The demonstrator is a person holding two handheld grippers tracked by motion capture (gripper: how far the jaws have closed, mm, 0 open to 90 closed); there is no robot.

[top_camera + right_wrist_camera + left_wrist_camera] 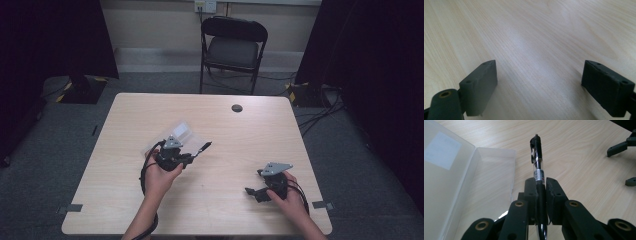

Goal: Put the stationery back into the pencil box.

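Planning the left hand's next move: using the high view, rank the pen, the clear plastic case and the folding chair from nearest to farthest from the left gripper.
1. Pen: clamped in its jaws.
2. Clear plastic case: beside it, open.
3. Folding chair: beyond the table's far edge.

Recording studio or lab, black curtains (55,35), folding chair (233,47), floor cables (320,112), taped wooden table (225,130)

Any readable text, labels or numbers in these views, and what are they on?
Black pen with clear barrel, clamped in the left gripper: a small printed band, too small to read.
Clear plastic case: white label, apparently blank.
Nothing legible on the wooden table.
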